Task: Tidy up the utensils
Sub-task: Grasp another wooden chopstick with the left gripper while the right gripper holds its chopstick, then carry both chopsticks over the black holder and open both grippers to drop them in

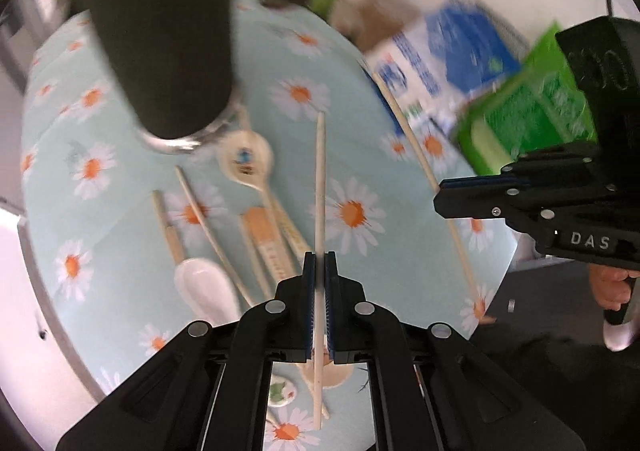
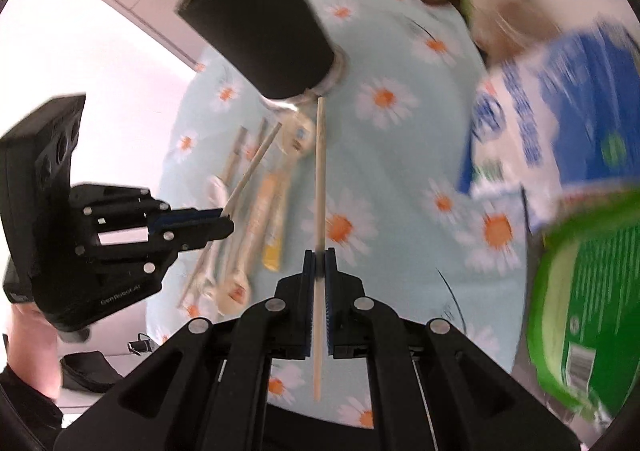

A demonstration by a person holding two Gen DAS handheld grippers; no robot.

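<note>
**A:** What have you got in each claw?

**B:** One chopstick apiece. My left gripper (image 1: 319, 263) is clamped on a pale chopstick (image 1: 320, 187), pinched low on the shaft, so most of it sticks out ahead. My right gripper (image 2: 319, 261) is clamped the same way on a second chopstick (image 2: 319, 179), whose tip sits just beside the foot of the black cup (image 2: 264, 27).

**A:** And the rest of the utensils?

**B:** They lie on the daisy tablecloth (image 1: 360, 131) below the cup: a white spoon (image 1: 204, 287), a patterned ceramic spoon (image 1: 248, 159), loose sticks and a paper-wrapped pair (image 1: 266, 239).

**A:** What worries you?

**B:** Leverage. I judge that with a thin round stick held near one end, any knock on the far end would twist it in the pads or pull it free. The cup is tall and narrow at the base; a poke at its wall instead of its mouth could tip it. Both pictures are smeared, so I can't place the rim exactly.

**A:** Anything else?

**B:** The blue-and-white carton (image 2: 540, 111) and green package (image 2: 592, 291) crowd my right side.
</note>
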